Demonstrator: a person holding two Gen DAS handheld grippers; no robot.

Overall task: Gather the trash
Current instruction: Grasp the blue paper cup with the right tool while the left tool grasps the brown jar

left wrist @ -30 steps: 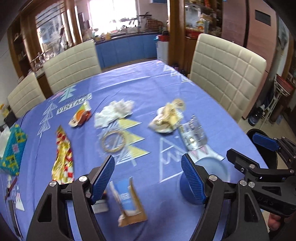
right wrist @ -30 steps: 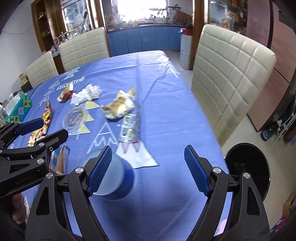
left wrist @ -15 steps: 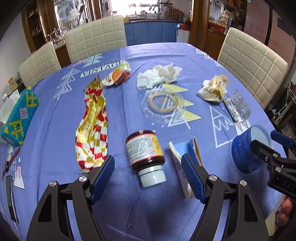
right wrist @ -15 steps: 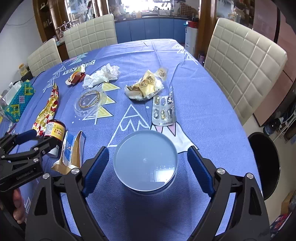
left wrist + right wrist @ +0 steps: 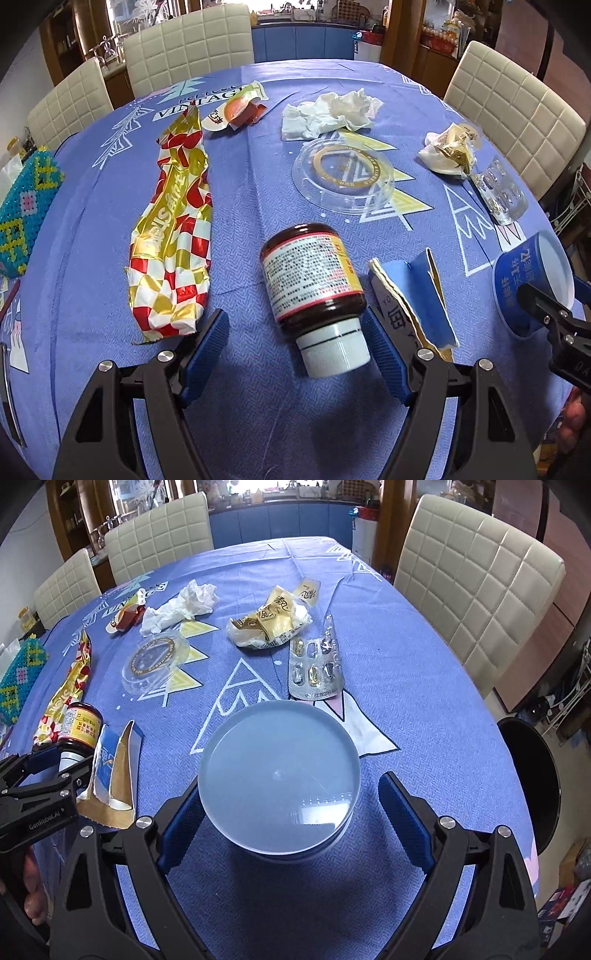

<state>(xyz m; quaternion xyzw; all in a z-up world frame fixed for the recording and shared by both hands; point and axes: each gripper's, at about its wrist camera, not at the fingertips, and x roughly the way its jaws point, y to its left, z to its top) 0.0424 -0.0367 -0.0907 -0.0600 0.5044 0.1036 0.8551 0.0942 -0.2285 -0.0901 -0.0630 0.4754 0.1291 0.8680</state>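
Note:
A brown pill bottle (image 5: 314, 284) with a white cap lies on its side between the open jaws of my left gripper (image 5: 297, 347); it also shows in the right wrist view (image 5: 79, 727). A blue paper cup (image 5: 279, 779) with a pale lid stands between the open jaws of my right gripper (image 5: 291, 823), its left side close to the left finger; the cup also shows at the right of the left wrist view (image 5: 532, 284). A torn blue carton (image 5: 413, 291) lies beside the bottle. A red-gold wrapper (image 5: 173, 236) lies left of it.
On the blue tablecloth (image 5: 251, 387) farther off lie crumpled tissue (image 5: 328, 112), a clear plastic lid (image 5: 343, 175), a gold wrapper bundle (image 5: 269, 622), a pill blister pack (image 5: 316, 664) and a small orange packet (image 5: 236, 109). A beaded box (image 5: 22, 210) is at the left. Cream chairs (image 5: 476, 576) surround the table.
Both grippers have come down and forward. The bottle now lies between my left jaws, and the cup lies deeper between my right jaws. Both stay open.

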